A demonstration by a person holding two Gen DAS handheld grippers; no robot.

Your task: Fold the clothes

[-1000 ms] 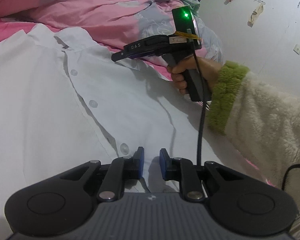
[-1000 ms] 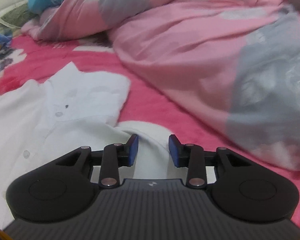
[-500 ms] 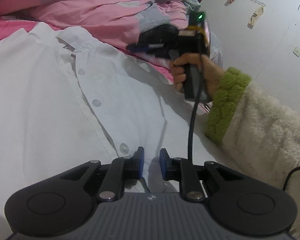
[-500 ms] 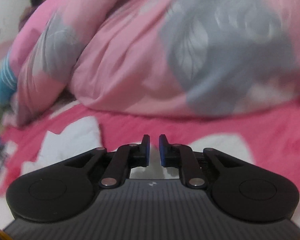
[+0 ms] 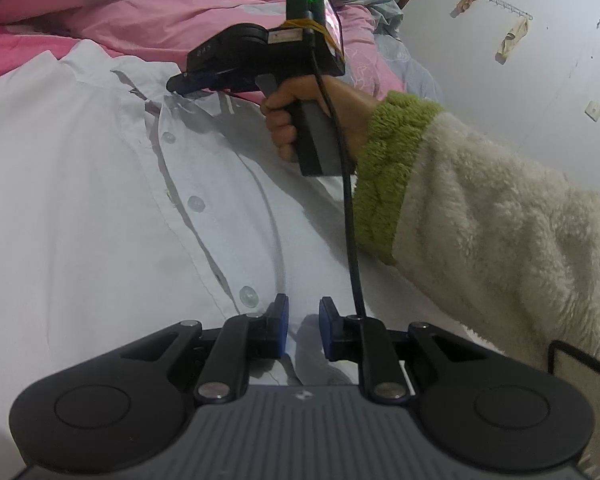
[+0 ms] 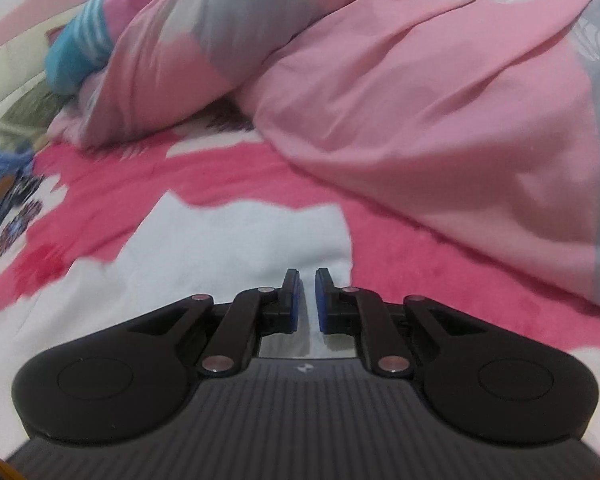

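While the white shirt (image 5: 100, 200) is lying face up and buttoned across the bed, only the first fold is being started, so most of the task is being judged as left. In the left wrist view the button placket (image 5: 196, 202) is running from six o'clock up toward eleven o'clock, and the body of the shirt is being left spread flat, with no folded panel showing. The left gripper (image 5: 303, 328) is being kept narrow at six o'clock, near the lowest button; a ridge of cloth is standing between its pads and appears to be nipped. The right gripper (image 5: 176, 83), gripped by a hand (image 5: 300, 120) at one o'clock, is being held almost closed at the collar end, where the shirt edge is being raised off the pink sheet (image 6: 420, 280); the cloth is taken as pinched. In the right wrist view, the right gripper (image 6: 307, 300) is being seen with only a slit between its pads, over white cloth (image 6: 240, 248) at six o'clock. A heaped pink and grey duvet (image 6: 420, 100) is crowding the bed from twelve to three o'clock and is limiting room beyond the collar. A blue striped bundle (image 6: 80, 48) is lying at ten o'clock. A black cable (image 5: 352, 220) is hanging across the shirt and the fleece sleeve (image 5: 500, 240) is reaching over it at three o'clock; either could be dragged into the fold.
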